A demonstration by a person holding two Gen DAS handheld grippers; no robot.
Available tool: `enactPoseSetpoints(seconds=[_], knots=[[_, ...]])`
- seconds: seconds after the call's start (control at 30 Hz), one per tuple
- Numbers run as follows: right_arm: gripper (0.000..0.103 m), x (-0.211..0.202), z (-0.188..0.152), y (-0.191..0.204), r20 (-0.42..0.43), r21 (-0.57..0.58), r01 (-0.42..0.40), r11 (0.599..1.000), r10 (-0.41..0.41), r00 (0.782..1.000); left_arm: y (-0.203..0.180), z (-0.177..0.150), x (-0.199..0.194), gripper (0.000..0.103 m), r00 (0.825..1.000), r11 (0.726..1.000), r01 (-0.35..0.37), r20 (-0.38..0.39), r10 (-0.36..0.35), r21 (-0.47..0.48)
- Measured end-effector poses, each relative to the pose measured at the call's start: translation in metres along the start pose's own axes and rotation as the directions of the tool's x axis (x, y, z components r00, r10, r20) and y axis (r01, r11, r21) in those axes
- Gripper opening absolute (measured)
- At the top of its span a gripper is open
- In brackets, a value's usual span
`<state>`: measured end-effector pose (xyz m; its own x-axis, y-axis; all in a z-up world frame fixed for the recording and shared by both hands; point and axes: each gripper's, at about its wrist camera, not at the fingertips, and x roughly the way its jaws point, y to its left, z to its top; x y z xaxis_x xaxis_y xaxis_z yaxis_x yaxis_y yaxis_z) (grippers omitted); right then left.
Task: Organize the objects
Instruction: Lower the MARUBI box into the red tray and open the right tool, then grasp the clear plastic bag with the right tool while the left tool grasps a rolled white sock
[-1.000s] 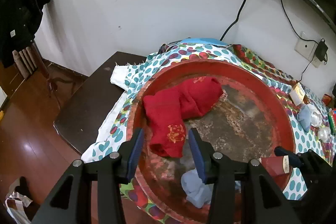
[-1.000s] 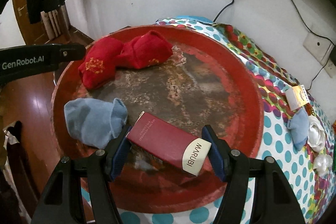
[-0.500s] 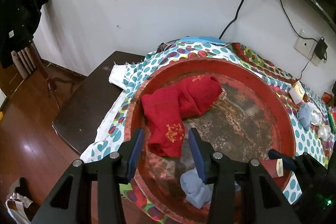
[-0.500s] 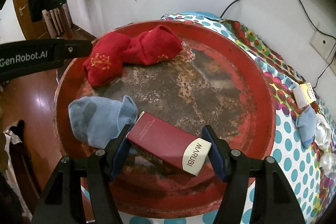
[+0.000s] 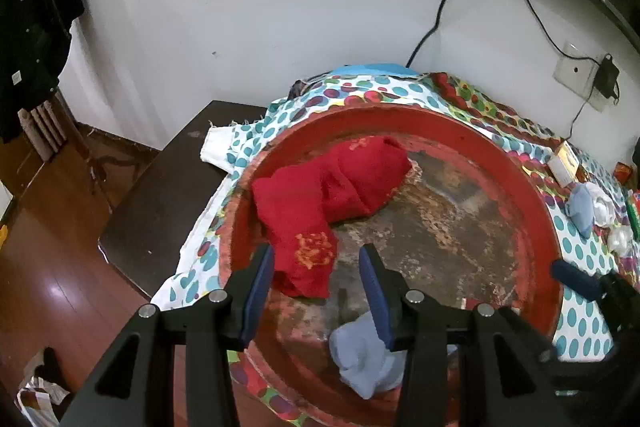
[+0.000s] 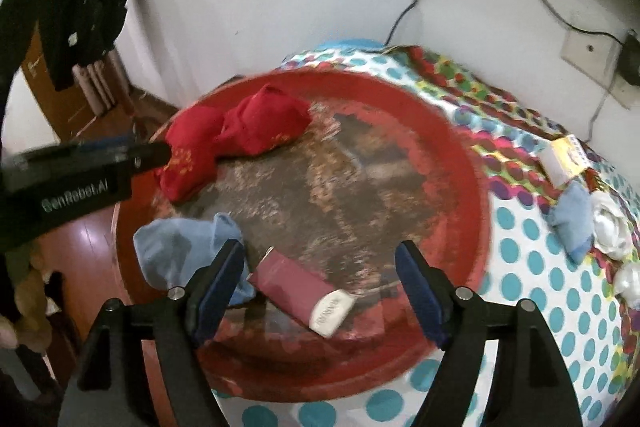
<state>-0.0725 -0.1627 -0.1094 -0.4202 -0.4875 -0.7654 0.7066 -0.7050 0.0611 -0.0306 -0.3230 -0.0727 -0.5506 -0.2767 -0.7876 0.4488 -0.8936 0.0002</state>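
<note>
right tool (image 6: 320, 269): jaws wide apart, empty, above maroon box (image 6: 298, 293)
maroon box: flat in red tray (image 6: 476, 187), near edge, touching blue sock (image 6: 180, 251)
left tool (image 5: 316, 281): jaws parted, empty, over tray
red cloth (image 5: 332, 191): tray's far-left side

Dotted tablecloth (image 6: 532, 311) over table, red tray (image 6: 476, 211), blue sock (image 6: 572, 223), small box (image 6: 560, 159) on it
</note>
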Motion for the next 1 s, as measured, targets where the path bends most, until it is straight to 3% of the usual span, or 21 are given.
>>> enactPoseSetpoints(seconds=[0.17, 0.4, 0.67, 0.8, 0.9, 1.0], knots=[[0.077, -0.016, -0.009, -0.039, 0.012, 0.054, 0.058, 0.997, -0.059, 0.998, -0.012, -0.001, 0.001, 0.045, 1.000, 0.999, 0.003, 0.000, -0.003, 0.032], [0.077, -0.041, -0.040, -0.135, -0.004, 0.193, 0.196, 0.961, -0.199, 0.980, -0.029, -0.005, 0.002, 0.045, 1.000, 0.997, 0.008, -0.004, -0.008, 0.071], [0.078, -0.070, -0.070, -0.268, -0.063, 0.359, 0.395, 0.846, -0.400, 0.914, -0.049, -0.008, 0.001, 0.045, 1.000, 0.992, 0.029, -0.011, -0.028, 0.120], [0.083, -0.066, -0.073, -0.308, -0.097, 0.386, 0.437, 0.812, -0.436, 0.895, -0.062, -0.010, -0.002, 0.045, 1.000, 0.986, 0.010, -0.004, -0.010, 0.169], [0.083, -0.057, -0.074, -0.329, -0.113, 0.412, 0.423, 0.807, -0.415, 0.903, -0.076, -0.011, -0.013, 0.045, 1.000, 0.976, 0.000, 0.011, -0.003, 0.217], [0.083, -0.043, -0.072, -0.339, -0.125, 0.403, 0.421, 0.813, -0.406, 0.905, -0.091, -0.010, -0.026, 0.047, 0.998, 0.968, 0.045, 0.019, -0.052, 0.248]])
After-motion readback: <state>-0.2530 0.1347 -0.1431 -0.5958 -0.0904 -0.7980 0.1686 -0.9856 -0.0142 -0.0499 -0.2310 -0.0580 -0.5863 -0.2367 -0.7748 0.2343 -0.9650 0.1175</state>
